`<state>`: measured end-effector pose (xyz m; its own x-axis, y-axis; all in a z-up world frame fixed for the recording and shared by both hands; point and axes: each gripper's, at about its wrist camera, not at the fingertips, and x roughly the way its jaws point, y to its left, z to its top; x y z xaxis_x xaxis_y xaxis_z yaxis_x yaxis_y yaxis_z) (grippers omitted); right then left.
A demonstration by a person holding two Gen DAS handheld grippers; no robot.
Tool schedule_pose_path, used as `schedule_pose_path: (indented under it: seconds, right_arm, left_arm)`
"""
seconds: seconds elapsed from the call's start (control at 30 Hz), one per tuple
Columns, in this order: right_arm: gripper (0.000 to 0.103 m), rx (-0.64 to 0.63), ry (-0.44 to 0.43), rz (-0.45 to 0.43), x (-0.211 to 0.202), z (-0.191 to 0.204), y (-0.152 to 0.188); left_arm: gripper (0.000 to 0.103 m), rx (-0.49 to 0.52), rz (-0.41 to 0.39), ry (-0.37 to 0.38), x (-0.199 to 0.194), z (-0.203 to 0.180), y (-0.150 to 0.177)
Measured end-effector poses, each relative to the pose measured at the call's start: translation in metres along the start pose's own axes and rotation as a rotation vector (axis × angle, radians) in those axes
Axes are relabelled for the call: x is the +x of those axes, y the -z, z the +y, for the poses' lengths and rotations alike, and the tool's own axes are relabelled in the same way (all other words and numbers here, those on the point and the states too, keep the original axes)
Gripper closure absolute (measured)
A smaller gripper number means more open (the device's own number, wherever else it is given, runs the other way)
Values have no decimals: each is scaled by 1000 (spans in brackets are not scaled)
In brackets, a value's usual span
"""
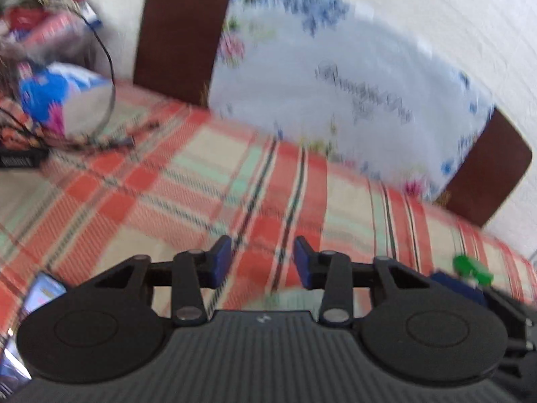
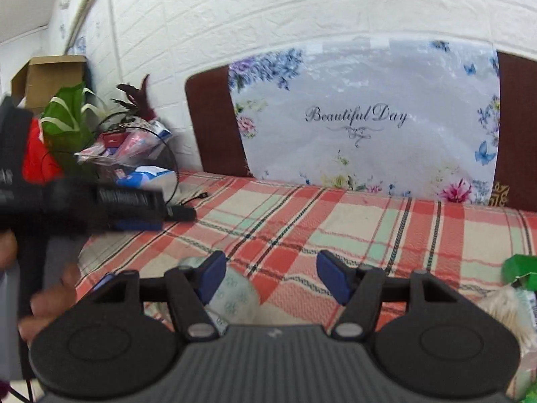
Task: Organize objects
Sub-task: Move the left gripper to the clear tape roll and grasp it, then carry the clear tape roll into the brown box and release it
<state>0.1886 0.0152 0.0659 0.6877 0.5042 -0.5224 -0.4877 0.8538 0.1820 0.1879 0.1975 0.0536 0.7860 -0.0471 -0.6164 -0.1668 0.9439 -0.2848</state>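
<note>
- Left wrist view is motion-blurred; I cannot identify the green object (image 1: 473, 268) at right, or the phone-like item (image 1: 42, 294) cut off at lower left.
- Left gripper (image 1: 262, 260): fingers apart, nothing between them, above the plaid bedspread (image 1: 188, 181).
- Right gripper (image 2: 271, 277): fingers wide apart, empty.
- A pale roll (image 2: 235, 295) lies on the bedspread just behind the right gripper's left finger, partly hidden; I cannot tell its axis.
- Green packaging (image 2: 520, 270) is cut off at the right edge.
- No container contents are readable; the clutter (image 2: 131, 147) by the headboard (image 2: 365, 117) is indistinct.

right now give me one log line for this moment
left gripper: open, empty | right gripper: open, empty | both over plaid bedspread | tape roll below right
</note>
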Motion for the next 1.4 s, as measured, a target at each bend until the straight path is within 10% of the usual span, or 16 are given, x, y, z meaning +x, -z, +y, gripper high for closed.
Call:
schedule_pose_path:
  seconds: [0.23, 0.57, 0.73, 0.9, 1.1, 1.4]
  right_arm:
    - [39, -32, -56, 79, -30, 1, 52]
    - [14, -289, -112, 108, -60, 49, 106]
    - [10, -320, -81, 106, -20, 69, 100]
    - [12, -270, -94, 118, -9, 65, 99]
    - [12, -321, 76, -34, -86, 31, 116]
    - [12, -229, 583, -304, -226, -93, 117]
  left_arm:
    - [62, 40, 10, 117, -53, -1, 53]
    - [52, 22, 60, 73, -77, 10, 70]
    - [77, 55, 144, 2, -51, 2, 80]
    - [78, 67, 111, -20, -65, -14, 87]
    - [78, 161, 85, 124, -90, -92, 96]
    - [77, 426, 34, 480, -92, -308, 104]
